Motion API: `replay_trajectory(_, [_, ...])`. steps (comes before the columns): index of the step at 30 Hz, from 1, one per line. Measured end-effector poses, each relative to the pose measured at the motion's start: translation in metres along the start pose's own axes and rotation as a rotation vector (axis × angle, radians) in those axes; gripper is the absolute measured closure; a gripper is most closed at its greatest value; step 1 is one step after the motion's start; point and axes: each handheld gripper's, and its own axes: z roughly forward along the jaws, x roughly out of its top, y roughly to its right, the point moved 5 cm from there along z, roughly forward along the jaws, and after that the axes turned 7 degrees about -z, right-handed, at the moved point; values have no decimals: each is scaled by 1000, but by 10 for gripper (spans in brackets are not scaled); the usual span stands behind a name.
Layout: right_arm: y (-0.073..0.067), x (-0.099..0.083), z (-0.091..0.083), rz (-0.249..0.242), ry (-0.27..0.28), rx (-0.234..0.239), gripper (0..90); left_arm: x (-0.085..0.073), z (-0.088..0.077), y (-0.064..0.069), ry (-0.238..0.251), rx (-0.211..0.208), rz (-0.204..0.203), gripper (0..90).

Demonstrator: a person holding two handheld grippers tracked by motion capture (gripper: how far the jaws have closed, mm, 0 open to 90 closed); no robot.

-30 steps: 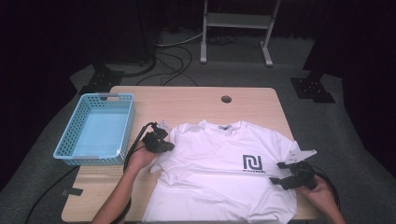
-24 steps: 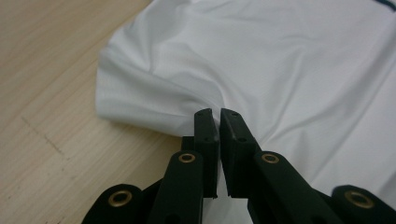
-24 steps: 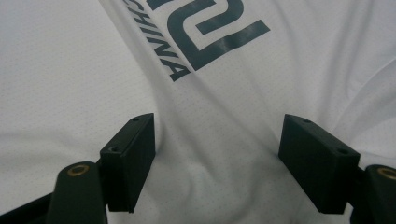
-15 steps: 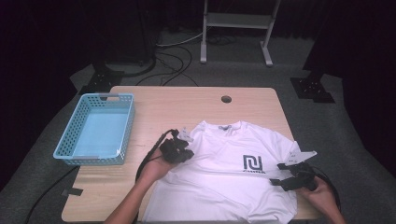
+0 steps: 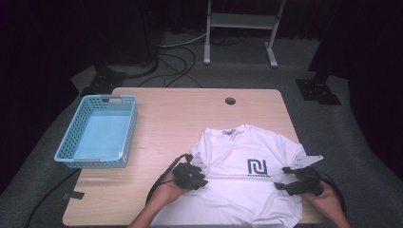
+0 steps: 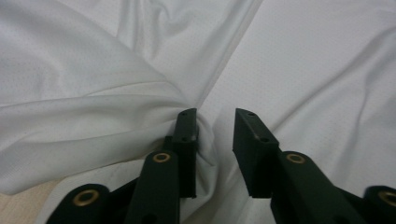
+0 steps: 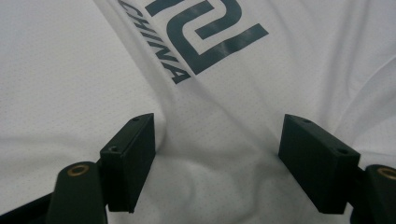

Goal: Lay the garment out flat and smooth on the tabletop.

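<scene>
Left gripper [image 5: 197,176] dragged sleeve inward across shirt [image 5: 247,190], making side fold; jaws just opening, cloth bunched between, grip loosening. Right gripper [image 5: 297,179] jaws wide apart, resting on shirt beside logo [image 5: 257,167], likely steadying it. Basket [image 5: 97,133] well left.

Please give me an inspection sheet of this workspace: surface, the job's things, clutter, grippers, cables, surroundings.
Surface: wooden table, round hole near far edge.
Job's things: white T-shirt flat, left sleeve folded inward.
Clutter: blue basket, nothing seen inside.
Grippers: left gripper jaws have just been opening, cloth between them, no pinch; right gripper jaws open over the shirt.
Cables: black cable loops from left gripper.
Surroundings: dark floor, metal stand behind.
</scene>
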Motion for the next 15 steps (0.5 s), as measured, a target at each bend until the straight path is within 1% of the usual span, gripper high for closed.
replay_trajectory(2, [0,0,0,1,1,0,266,3,-7,-3,20,-11,-15,622])
replay_trajectory(6, [-1,-1,0,0,3,-1,266,9,-25,-17,65,-12,-32,550])
replay_trajectory(10, [-2,-1,-1,0,7,-2,266,11,-41,-34,95,10,-44,538])
replay_trajectory(11, [-2,-1,-1,-1,6,-1,266,11,-42,-39,98,12,-52,538])
replay_trajectory(13, [-2,-1,-1,1,2,0,266,9,-41,-46,81,7,-70,539])
replay_trajectory(15, [-1,0,0,-1,-1,0,266,7,-38,-52,78,-12,-111,559])
